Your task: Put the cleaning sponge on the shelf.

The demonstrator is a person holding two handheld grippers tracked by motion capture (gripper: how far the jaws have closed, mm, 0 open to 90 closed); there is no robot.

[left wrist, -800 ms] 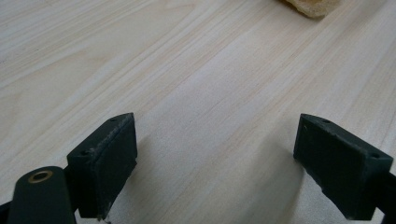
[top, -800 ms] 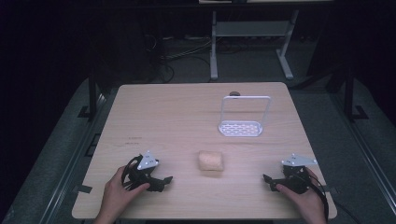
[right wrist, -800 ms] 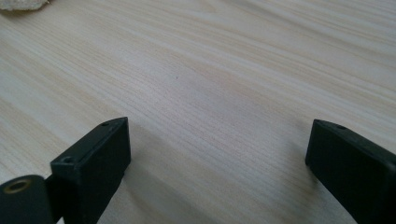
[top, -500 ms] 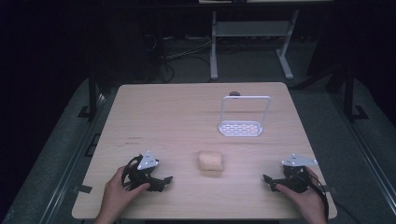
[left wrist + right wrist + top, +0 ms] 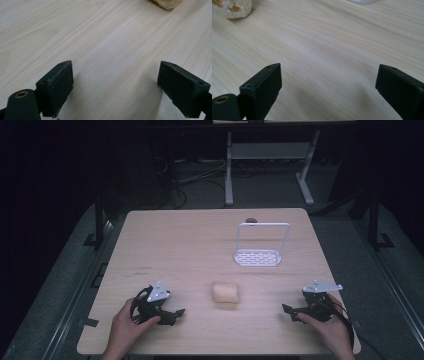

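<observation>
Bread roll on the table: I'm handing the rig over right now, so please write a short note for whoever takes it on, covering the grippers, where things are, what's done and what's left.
Left gripper: open, empty, resting low on the table at the near left, aimed toward the middle.
Right gripper: open, empty, at the near right, also aimed inward.
Bread roll: lies on the bare wood between the two grippers, touched by neither.
White rack: stands farther back, right of centre, with nothing on its slotted base.
Done: nothing visible yet.
Left: probably grasp the roll and move it, perhaps to the rack.
</observation>
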